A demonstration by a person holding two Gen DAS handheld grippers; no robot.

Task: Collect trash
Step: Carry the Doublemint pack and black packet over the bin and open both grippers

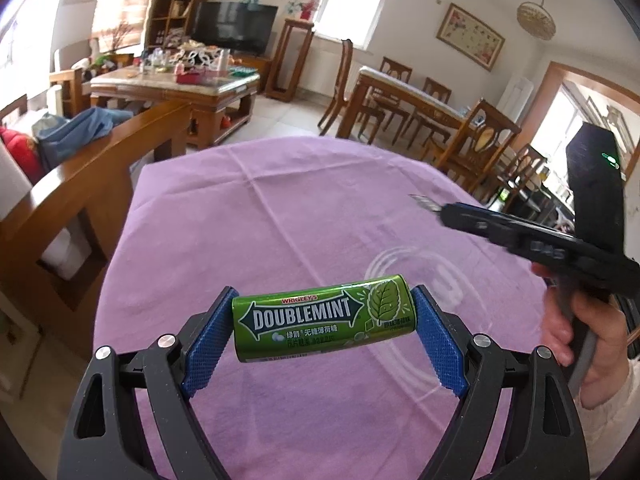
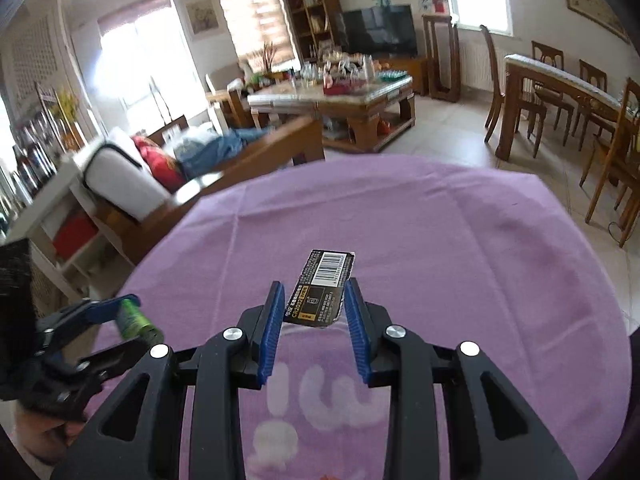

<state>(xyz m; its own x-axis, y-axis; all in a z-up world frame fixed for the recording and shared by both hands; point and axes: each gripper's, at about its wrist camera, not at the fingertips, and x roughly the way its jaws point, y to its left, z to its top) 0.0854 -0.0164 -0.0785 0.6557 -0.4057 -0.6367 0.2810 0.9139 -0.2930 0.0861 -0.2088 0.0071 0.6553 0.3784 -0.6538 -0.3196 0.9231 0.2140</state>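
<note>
A green Doublemint mint tin point(image 1: 324, 316) lies crosswise between the blue pads of my left gripper point(image 1: 324, 292), which is shut on its two ends above the purple tablecloth point(image 1: 280, 208). My right gripper point(image 2: 315, 285) is shut on a black battery card with a barcode point(image 2: 326, 280); the card stands between its pads and sticks out forward over the cloth point(image 2: 460, 240). In the left wrist view the right gripper point(image 1: 444, 212) hovers at the right, blurred, with the card's tip point(image 1: 422, 201) showing. The right wrist view shows the left gripper point(image 2: 116, 320) with the tin point(image 2: 138, 320) at lower left.
A person's hand point(image 1: 576, 332) holds the right gripper's handle. White printed letters point(image 2: 320, 392) mark the cloth. A wooden sofa frame point(image 1: 100, 184) stands left of the table, a cluttered coffee table point(image 1: 180, 84) behind it, and a dining table with chairs point(image 1: 420, 100) at the far right.
</note>
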